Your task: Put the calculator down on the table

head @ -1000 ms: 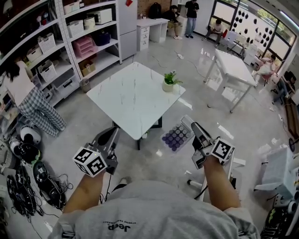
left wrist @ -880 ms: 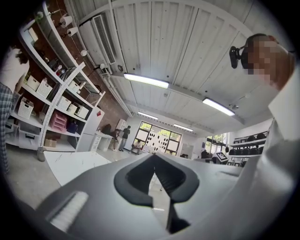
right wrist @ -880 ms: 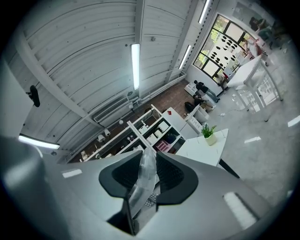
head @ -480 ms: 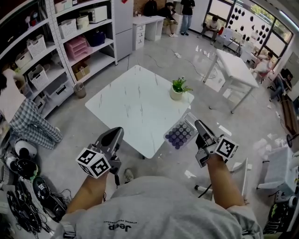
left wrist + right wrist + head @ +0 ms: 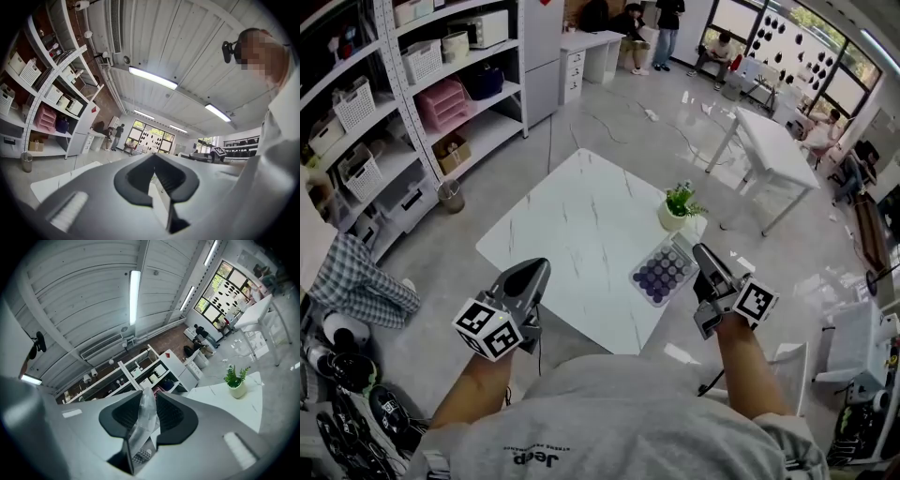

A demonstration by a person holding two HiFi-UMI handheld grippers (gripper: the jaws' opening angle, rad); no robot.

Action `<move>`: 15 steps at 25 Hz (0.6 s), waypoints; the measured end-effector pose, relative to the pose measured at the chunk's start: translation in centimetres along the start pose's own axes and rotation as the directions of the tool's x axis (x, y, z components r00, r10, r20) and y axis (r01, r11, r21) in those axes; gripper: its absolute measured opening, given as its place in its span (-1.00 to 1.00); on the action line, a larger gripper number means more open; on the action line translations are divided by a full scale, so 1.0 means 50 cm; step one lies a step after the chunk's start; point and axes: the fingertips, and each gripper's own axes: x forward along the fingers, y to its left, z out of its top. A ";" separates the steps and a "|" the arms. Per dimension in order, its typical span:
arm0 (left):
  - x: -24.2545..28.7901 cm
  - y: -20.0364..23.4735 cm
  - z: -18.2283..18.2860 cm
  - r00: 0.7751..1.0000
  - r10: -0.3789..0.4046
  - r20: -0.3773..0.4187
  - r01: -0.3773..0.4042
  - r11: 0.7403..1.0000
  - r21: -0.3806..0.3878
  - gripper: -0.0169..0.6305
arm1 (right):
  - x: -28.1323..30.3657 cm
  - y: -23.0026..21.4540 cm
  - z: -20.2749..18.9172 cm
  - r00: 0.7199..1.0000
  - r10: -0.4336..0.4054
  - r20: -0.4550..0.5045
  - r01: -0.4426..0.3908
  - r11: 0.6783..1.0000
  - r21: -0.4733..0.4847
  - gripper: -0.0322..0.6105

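Note:
The calculator (image 5: 661,272), a flat pale slab with purple keys in a clear wrapper, is held off the table by its right end in my right gripper (image 5: 701,259). In the head view it hangs over the near right edge of the white marble table (image 5: 572,225). In the right gripper view the calculator (image 5: 144,417) stands edge-on between the dark pads, and my right gripper (image 5: 146,401) is shut on it. My left gripper (image 5: 534,274) is at the table's near left edge; in its own view my left gripper (image 5: 153,163) has its jaws together with nothing between them.
A small potted plant (image 5: 678,208) stands on the table's right corner, just beyond the calculator. Shelves with baskets (image 5: 412,84) line the left wall. A second white table (image 5: 778,141) stands at the back right. A person in checked clothing (image 5: 347,281) is at the left, others far back.
The table has come closer and slid under the grippers in the head view. The calculator was over bare floor before and now overlaps the table's edge. The grip on it is unchanged.

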 end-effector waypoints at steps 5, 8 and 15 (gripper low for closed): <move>0.044 0.088 0.006 1.000 0.003 -0.008 -0.003 1.000 -0.010 -0.76 | 0.090 -0.036 0.016 1.000 -0.013 -0.005 0.013 1.000 0.007 -0.60; 0.081 0.124 0.001 1.000 0.012 -0.018 -0.013 1.000 -0.015 -0.76 | 0.133 -0.070 0.025 1.000 -0.017 -0.018 0.017 1.000 0.012 -0.60; 0.208 0.168 -0.030 0.997 0.070 -0.041 -0.070 0.997 0.012 -0.76 | 0.222 -0.198 0.066 0.997 0.022 -0.077 -0.018 0.998 0.052 -0.60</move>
